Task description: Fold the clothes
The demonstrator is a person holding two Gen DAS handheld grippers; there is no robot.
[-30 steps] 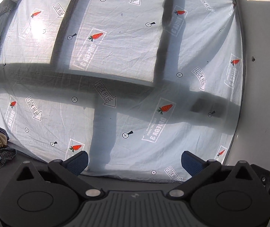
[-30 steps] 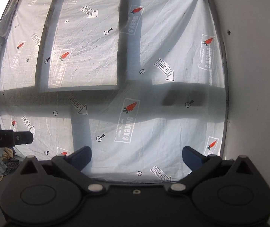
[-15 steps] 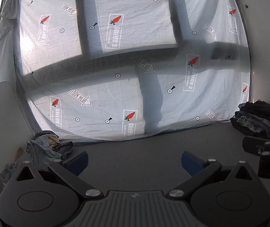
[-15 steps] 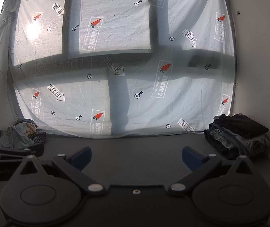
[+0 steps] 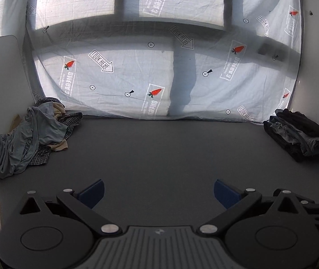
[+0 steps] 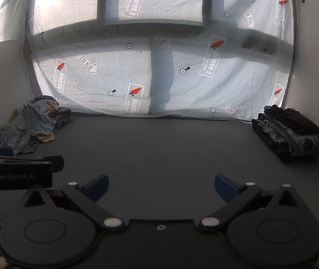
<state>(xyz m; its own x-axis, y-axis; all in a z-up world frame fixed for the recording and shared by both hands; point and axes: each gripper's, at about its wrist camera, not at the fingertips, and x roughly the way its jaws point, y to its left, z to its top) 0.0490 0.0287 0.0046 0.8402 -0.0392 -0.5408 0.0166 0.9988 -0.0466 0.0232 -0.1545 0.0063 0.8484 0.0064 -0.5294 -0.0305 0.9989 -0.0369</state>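
Observation:
A heap of unfolded clothes (image 5: pixel 33 134), grey-blue, checked and tan, lies at the far left of the dark grey table (image 5: pixel 159 157). It also shows in the right wrist view (image 6: pixel 29 126). A stack of folded dark clothes (image 5: pixel 296 132) sits at the far right, also in the right wrist view (image 6: pixel 289 132). My left gripper (image 5: pixel 158 192) is open and empty above the table's near part. My right gripper (image 6: pixel 161 187) is open and empty, side by side with the left one, whose body (image 6: pixel 16 172) shows at its left.
A white sheet printed with carrots and arrows (image 5: pixel 159 56) hangs behind the table, backlit by a window. White walls (image 5: pixel 316 67) close the right side and a white panel (image 5: pixel 0 71) stands at the left. The table (image 6: pixel 159 148) lies between the two piles.
Both cameras have tilted down from the hanging sheet to the table. The clothes heap and the folded stack have come into view. Both grippers stay open.

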